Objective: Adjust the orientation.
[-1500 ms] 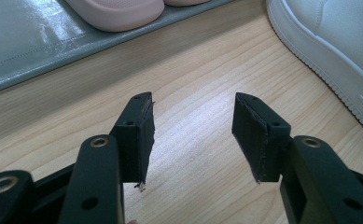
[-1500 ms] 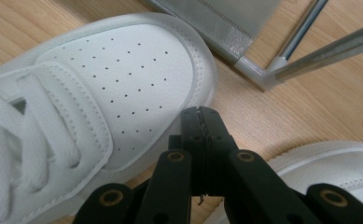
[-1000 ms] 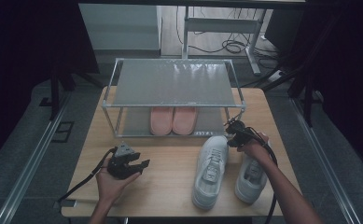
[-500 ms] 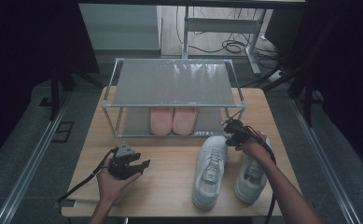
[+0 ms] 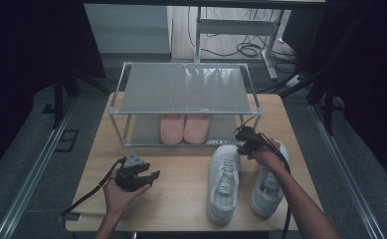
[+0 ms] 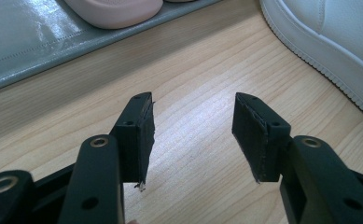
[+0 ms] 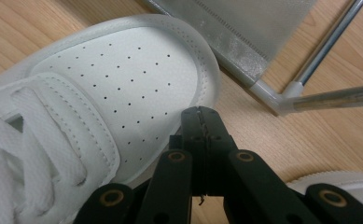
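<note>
High view: the right gripper [image 5: 244,139], jaws closed and empty, is hovering between the white sneakers [image 5: 224,180] beside the shoe rack [image 5: 186,88]. Left gripper view: the left gripper [image 6: 191,135] is waiting open over the table [image 6: 193,84]. Right gripper view: closed tips are risking shoving the near sneaker's toe [image 7: 137,74] instead of gripping it.

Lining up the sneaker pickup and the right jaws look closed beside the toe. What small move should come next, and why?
Probably open the right gripper first. Its jaws are pressed together with nothing between them, sitting just off the toe of the left white sneaker, so they cannot take the shoe as they stand. The left gripper is open over bare table.
</note>
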Available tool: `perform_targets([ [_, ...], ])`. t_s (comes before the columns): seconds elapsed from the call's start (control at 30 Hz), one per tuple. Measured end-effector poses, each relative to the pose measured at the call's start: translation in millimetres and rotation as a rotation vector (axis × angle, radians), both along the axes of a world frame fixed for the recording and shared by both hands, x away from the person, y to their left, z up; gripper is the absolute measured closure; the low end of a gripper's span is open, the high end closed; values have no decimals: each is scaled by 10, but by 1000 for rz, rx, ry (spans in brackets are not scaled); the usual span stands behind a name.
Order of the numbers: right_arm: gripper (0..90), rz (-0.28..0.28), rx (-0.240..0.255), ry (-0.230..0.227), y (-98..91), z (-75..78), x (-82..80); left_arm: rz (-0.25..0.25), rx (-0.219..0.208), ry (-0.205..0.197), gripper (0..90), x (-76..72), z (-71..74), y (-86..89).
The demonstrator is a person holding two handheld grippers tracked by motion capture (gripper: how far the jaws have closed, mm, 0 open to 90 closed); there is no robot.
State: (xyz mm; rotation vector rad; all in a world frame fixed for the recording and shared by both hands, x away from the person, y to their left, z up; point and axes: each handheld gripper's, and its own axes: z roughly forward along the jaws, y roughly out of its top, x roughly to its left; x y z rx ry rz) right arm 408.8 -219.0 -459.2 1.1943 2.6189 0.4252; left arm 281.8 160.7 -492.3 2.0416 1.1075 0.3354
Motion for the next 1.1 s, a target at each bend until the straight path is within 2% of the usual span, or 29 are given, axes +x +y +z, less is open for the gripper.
perform_targets([
  [0.17, 900, 3, 11, 4, -13, 0, 3, 0, 3, 3, 488, 1, -5, -4],
  [0.3, 900, -13, -39, 20, -58, -52, 12, 2, -1, -2, 488, -8, 9, 5],
  [0.47, 900, -45, -33, 37, -130, -80, 55, 2, 0, -2, 489, -2, 6, 5],
  [0.73, 900, -14, -43, 56, -49, -73, 78, 1, -4, -5, 490, -8, 16, 11],
  [0.87, 900, -1, -83, 48, 9, -68, 83, 2, -4, -8, 492, -9, 20, 16],
  [1.0, 900, 4, -74, 49, 55, -67, 93, 2, -4, -9, 494, -8, 22, 19],
  [1.1, 900, 28, -54, 51, 132, -63, 92, 1, -4, -8, 494, -8, 20, 18],
])
